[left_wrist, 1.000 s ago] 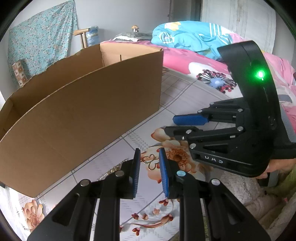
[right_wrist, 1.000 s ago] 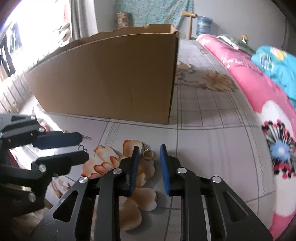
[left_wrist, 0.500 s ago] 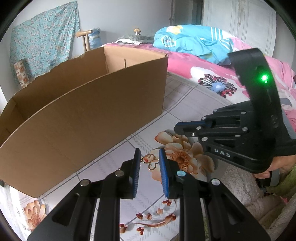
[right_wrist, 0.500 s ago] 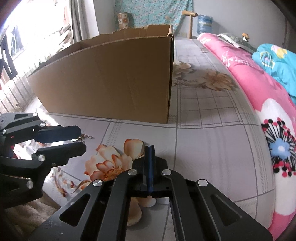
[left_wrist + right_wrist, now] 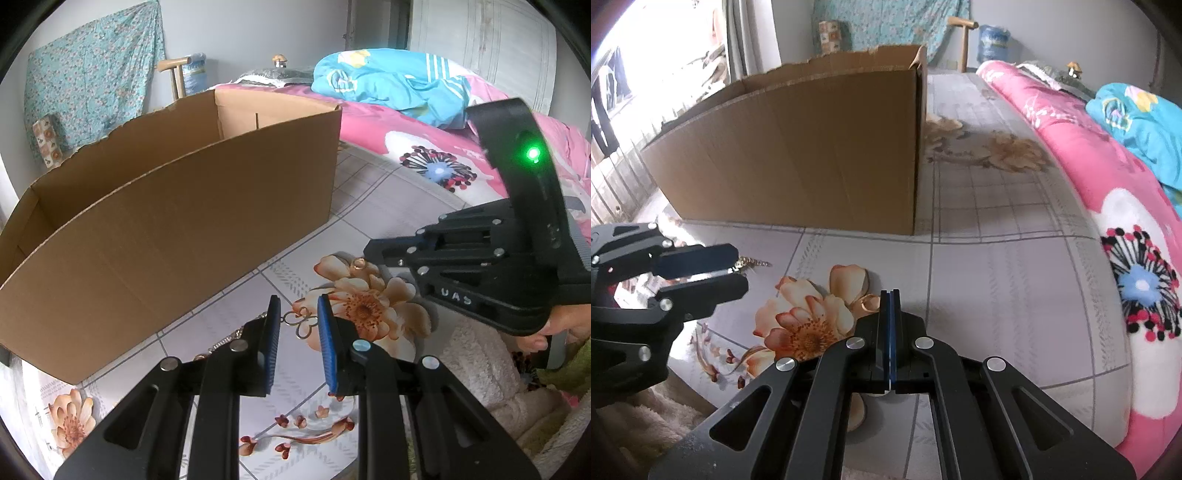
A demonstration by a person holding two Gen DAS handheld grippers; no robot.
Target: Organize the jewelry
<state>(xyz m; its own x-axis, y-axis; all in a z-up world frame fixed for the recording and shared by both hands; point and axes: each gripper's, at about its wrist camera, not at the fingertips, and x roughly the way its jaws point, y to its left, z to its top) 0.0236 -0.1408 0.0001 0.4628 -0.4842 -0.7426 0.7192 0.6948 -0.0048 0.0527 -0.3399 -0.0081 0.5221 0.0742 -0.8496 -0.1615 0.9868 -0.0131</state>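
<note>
On the floral sheet (image 5: 369, 184), the cardboard box (image 5: 184, 229) stands open-topped, contents hidden.

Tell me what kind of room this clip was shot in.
Most likely a bedroom in a home. The work surface is a floral sheet beside a pink quilt and a bunched blue blanket, with a patterned cloth hung on the wall.

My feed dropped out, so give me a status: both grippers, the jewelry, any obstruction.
Right gripper shut on gold ring, low over the floral sheet. Left gripper open around clover chain. Cardboard box beyond, path unobstructed.
</note>
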